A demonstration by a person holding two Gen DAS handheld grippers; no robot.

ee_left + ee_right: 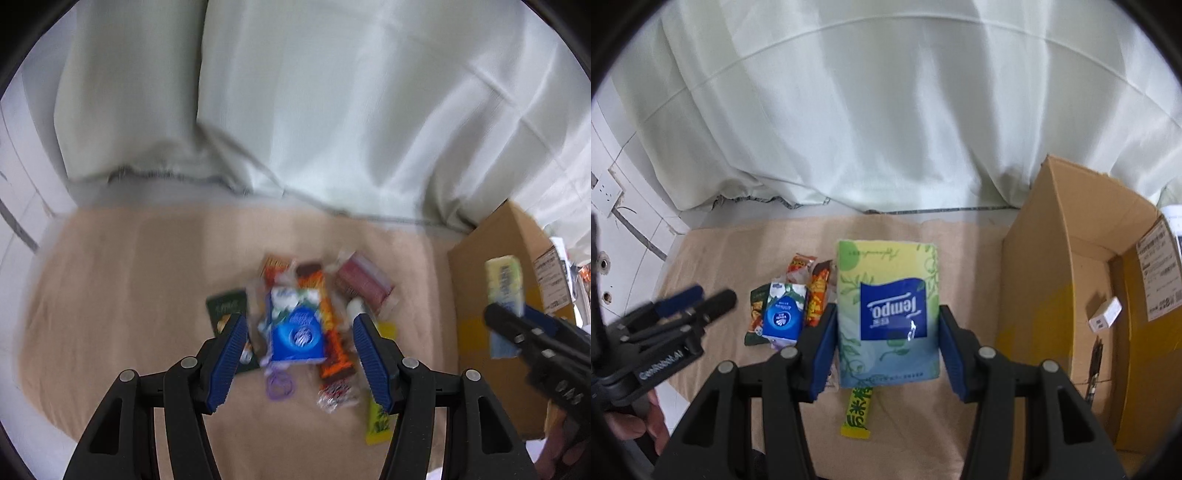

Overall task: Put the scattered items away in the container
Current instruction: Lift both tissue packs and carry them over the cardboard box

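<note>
Right tongs (pixel 886 343): pinching tissue pack (pixel 888 314) by both side edges, held above cloth (pixel 713 251), left of box (pixel 1067 266). We judge step: carry pack over box wall, keep it upright, let go low inside.

Left tongs (pixel 299 354): spread, empty, above snack pile (pixel 306 314).

Pack: soft plastic wrap, rectangular, squashy; firm squeeze dents it.

Box: corrugated cardboard, flaps up, small white carton (pixel 1105 314) inside.

Pile: crinkly foil sachets, blue pouch (pixel 297 338), yellow stick (pixel 857 415). Cloth: beige, woven.
</note>
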